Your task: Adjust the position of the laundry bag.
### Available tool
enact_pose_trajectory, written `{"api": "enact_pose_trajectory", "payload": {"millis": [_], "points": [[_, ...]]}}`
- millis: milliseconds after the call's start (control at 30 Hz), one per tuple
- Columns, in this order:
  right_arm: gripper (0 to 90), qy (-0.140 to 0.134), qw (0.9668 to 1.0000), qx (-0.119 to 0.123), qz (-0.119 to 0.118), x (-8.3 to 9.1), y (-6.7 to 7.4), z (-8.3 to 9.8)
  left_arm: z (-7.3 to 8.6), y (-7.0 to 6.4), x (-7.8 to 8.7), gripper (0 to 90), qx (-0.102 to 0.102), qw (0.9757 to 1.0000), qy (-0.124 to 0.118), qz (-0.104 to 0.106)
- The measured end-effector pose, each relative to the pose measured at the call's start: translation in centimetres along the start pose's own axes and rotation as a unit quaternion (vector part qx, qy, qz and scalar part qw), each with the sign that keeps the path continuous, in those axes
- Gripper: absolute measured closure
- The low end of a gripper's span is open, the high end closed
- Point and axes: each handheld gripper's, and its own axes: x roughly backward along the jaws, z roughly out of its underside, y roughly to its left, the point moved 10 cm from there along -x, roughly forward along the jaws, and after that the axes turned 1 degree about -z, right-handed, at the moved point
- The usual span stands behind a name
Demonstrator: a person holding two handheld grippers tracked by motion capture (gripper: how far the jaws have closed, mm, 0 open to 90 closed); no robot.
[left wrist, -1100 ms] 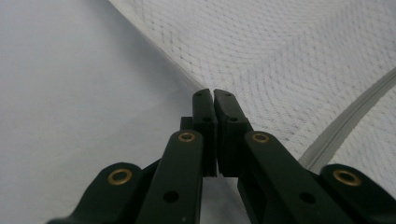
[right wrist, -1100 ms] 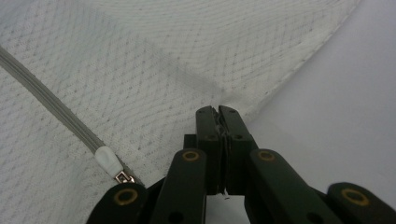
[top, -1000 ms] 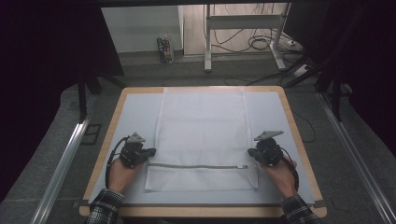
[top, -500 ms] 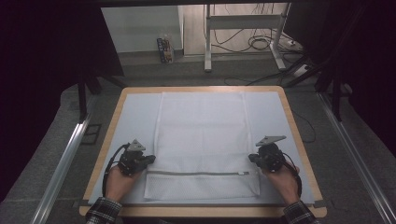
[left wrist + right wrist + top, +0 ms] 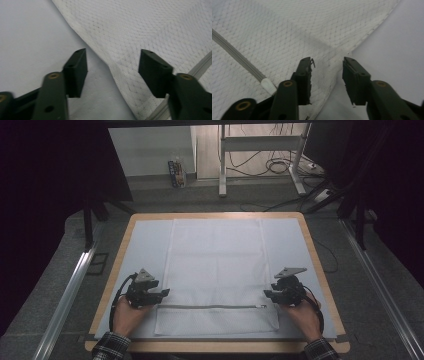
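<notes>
mesh bag (image 5: 216,270) spread flat on table (image 5: 320,270), left gripper (image 5: 112,67) and right gripper (image 5: 327,72) just opening off its edges, gripping nothing, any folding left.

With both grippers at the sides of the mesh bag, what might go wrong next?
1. Both grippers' jaws have just been opening. The left gripper straddles the mesh bag edge without pressing it, so a re-grip may pinch only a thin bit of hem and slip.
2. The right gripper sits close to the zipper end; closing there could catch the zipper rather than the fabric.
3. Pulling unevenly could wrinkle the bag or shift the cloth under it.
</notes>
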Motion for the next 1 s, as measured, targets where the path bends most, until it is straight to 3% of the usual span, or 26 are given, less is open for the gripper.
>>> {"api": "enact_pose_trajectory", "payload": {"millis": [100,300,467,600,767,867,1000], "points": [[44.9,-0.014,0.9998,-0.01,0.005,0.8,0.1,0.1,0.1,-0.3,0.2,27.9,-0.005,1.0,-0.001,0.0],[34.2,-0.02,0.9996,-0.016,0.011,1.3,0.5,0.5,0.0,-0.9,0.9,19.6,-0.001,0.9998,-0.018,0.011],[20.1,-0.04,0.998,-0.047,-0.01,1.8,1.2,0.7,0.4,-1.2,1.3,14.8,-0.011,0.9998,-0.013,0.01],[14.0,-0.055,0.9971,-0.05,-0.014,2.2,1.5,0.8,0.8,-1.5,1.6,13.8,-0.022,0.9997,-0.009,0.006],[12.7,-0.052,0.9977,-0.043,-0.009,2.5,1.8,1.3,1.2,-1.7,2.0,12.6,-0.024,0.9997,-0.01,0.002],[12.8,-0.027,0.9992,-0.029,-0.01,2.6,2.2,2.4,1.4,-1.7,2.2,12.5,-0.023,0.9997,-0.01,0.0],[11.4,-0.028,0.9991,-0.028,-0.016,2.6,2.3,2.6,1.6,-1.8,2.4,12.0,-0.023,0.9997,-0.01,-0.001]]}}
